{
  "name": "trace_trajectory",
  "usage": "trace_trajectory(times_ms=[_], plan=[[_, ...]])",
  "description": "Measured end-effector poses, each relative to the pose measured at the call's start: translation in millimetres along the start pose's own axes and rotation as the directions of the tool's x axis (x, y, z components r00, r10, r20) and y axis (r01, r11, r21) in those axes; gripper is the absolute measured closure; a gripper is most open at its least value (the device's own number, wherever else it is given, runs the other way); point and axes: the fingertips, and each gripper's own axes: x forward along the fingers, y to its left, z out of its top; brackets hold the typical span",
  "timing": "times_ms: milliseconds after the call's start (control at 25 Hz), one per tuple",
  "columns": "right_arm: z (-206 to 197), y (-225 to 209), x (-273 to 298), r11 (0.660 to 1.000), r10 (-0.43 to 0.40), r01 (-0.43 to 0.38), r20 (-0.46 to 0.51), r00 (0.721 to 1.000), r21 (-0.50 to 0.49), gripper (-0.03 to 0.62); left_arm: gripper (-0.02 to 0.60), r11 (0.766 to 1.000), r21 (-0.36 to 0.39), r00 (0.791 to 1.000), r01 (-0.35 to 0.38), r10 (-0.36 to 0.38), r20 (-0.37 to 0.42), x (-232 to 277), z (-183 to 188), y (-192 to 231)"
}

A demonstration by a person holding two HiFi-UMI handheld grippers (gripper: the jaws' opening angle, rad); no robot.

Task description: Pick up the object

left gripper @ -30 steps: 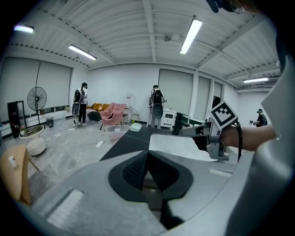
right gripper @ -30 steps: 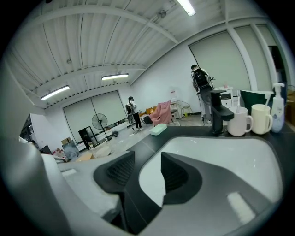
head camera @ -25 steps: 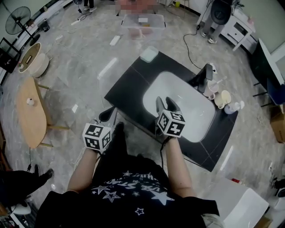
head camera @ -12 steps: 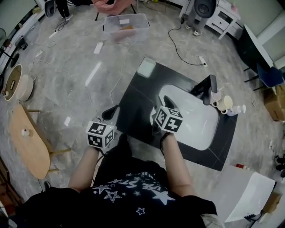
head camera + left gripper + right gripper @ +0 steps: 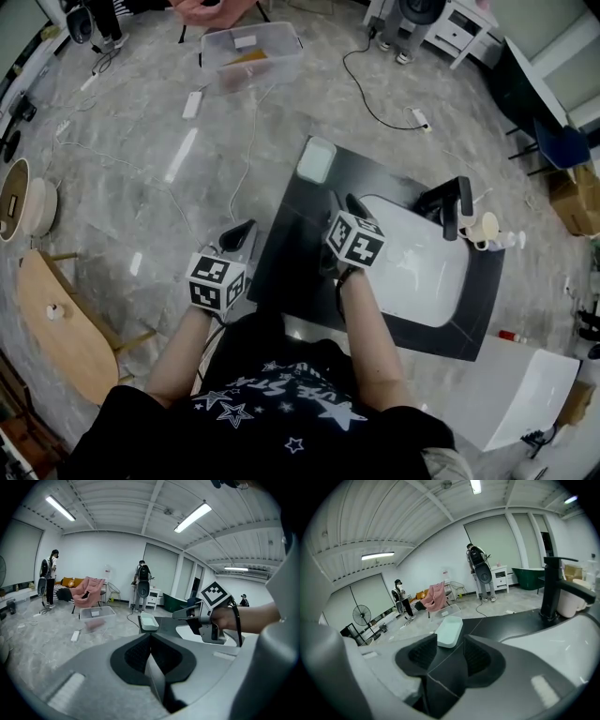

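Now, left tongs (image 5: 239, 232): pressed together, beside the counter (image 5: 291, 234), over the floor.
Right tongs (image 5: 352, 204): spread, empty, above the counter.
Pale green tray (image 5: 316, 159): far counter corner, ahead of right tongs.

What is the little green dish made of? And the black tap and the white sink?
The little dish could be plastic or glazed ceramic; I can't tell which. It is pale mint and smooth, with rounded edges and a soft sheen. The tap looks like metal with a matte black coat: slim, straight, hardly shiny. The sink looks like glossy white ceramic or resin, with light streaks reflecting on it.
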Motion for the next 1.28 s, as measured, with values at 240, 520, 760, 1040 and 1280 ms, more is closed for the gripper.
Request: trace_trajectory(times_ms=[240, 520, 760, 1040, 1280], plan=[[5.7, 4.4, 39.5, 0.999, -0.030, 0.030, -0.024, 0.999, 0.015, 0.414, 0.572, 1.000, -0.005, 0.999, 0.025, -0.026, -0.023, 18.3, 3.2, 26.2], [0.2, -1.3, 72.8, 0.997, -0.081, 0.082, -0.062, 0.995, 0.017, 0.425, 0.572, 0.999, -0.016, 0.997, 0.044, -0.045, -0.057, 34.8, -4.7, 43.8], [-2.2, -9.9, 99.1, 0.994, -0.105, 0.108, -0.096, 0.990, 0.021, 0.430, 0.572, 0.998, -0.028, 0.995, 0.055, -0.057, -0.079, 50.0, -10.3, 57.4], [-6.9, -16.5, 124.4, 0.992, -0.126, 0.126, -0.158, 0.979, -0.009, 0.438, 0.572, 0.997, -0.027, 0.991, 0.074, -0.077, -0.109, 64.2, -15.2, 65.5], [-11.6, -21.2, 130.2, 0.985, -0.175, 0.171, -0.205, 0.963, -0.037, 0.486, 0.572, 0.995, -0.045, 0.989, 0.088, -0.092, -0.112, 64.8, -20.5, 63.9]])
